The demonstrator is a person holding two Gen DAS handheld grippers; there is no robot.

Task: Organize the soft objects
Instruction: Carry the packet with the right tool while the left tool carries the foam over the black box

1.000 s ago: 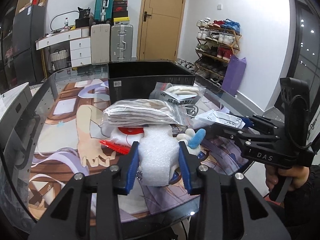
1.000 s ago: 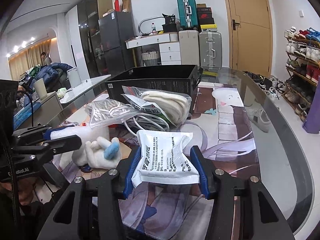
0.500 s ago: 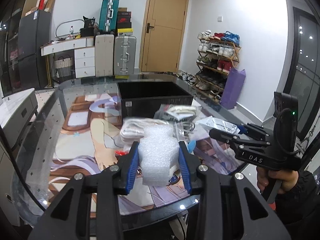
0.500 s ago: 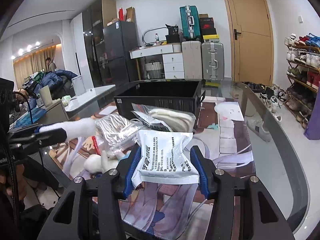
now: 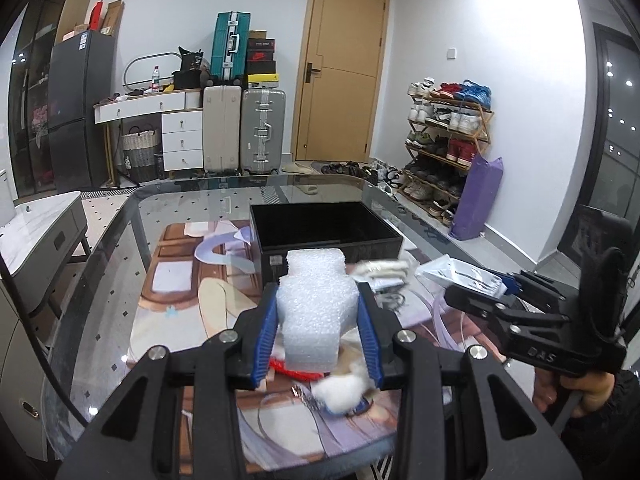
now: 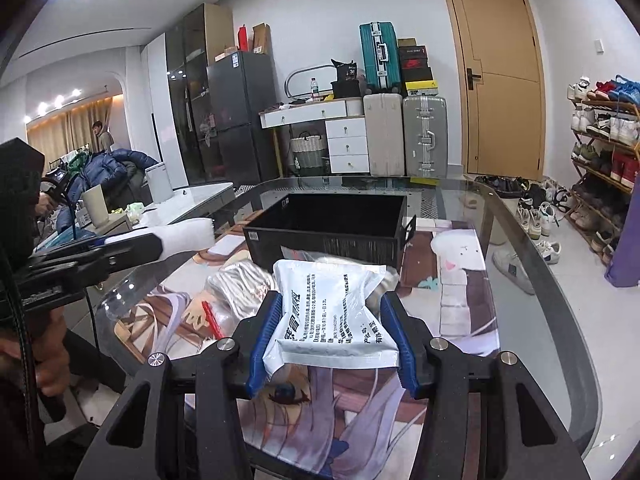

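Soft white foam block (image 5: 314,312), pinched in the left tool (image 5: 318,334), has risen off the worktop (image 5: 120,280) since a second ago; the white printed pouch (image 6: 334,312), clamped in the right tool (image 6: 330,334), rose too, both now facing the empty black box (image 5: 326,226) beyond

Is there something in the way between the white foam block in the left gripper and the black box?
Nothing visible blocks it. The foam block is held above the table, and the black box lies straight ahead, open on top and looking empty.
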